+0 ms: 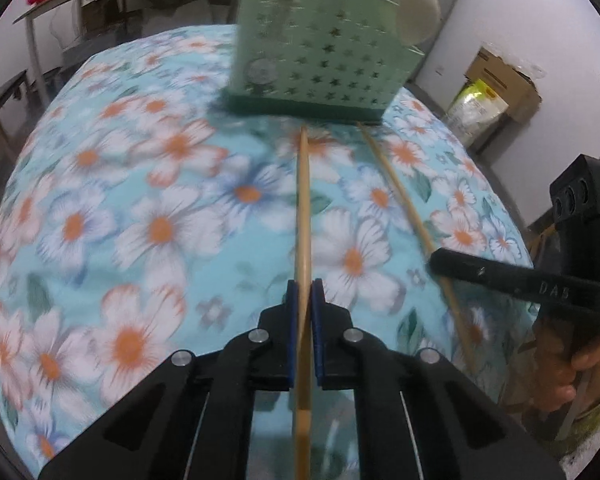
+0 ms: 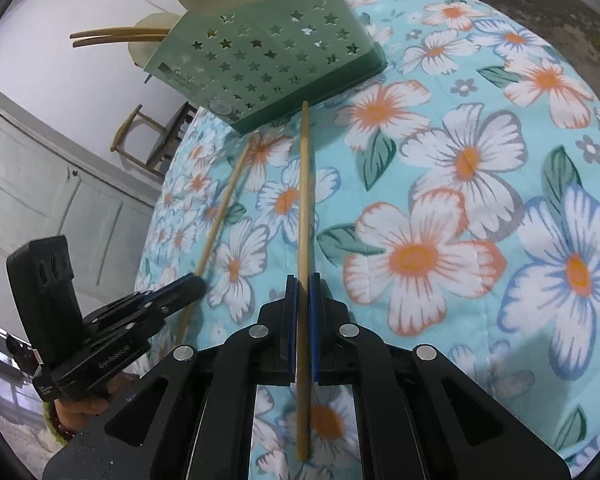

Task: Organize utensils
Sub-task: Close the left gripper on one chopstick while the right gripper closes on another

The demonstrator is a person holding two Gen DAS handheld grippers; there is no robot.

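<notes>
Each gripper grasps one chopstick. The left gripper [image 1: 305,292] has its fingers [image 1: 290,320] clenched on a chopstick [image 1: 303,208] that runs forward from between them toward the green holder [image 1: 320,52]. The right gripper [image 2: 303,288] likewise pinches its own chopstick [image 2: 303,200], whose far tip lies close to the holder's base. Both sticks stretch over the flowered cloth [image 2: 440,240] on the counter, near each other and roughly side by side; whether they rest on the cloth or hang just above it cannot be told. The holder stands at the far side of the counter, its wall punched with stars, and already carries other chopsticks [image 2: 116,36] and pale spoons [image 1: 418,12]. The sticks look like bamboo or wood: light, stiff and thin, with a smooth round surface that can roll or swivel between flat pads. Each is taken toward the thick end, leaving a long length ahead, so the tip will likely swing easily; a firm, square pinch near the middle would probably steer it better into the holder's opening.
</notes>
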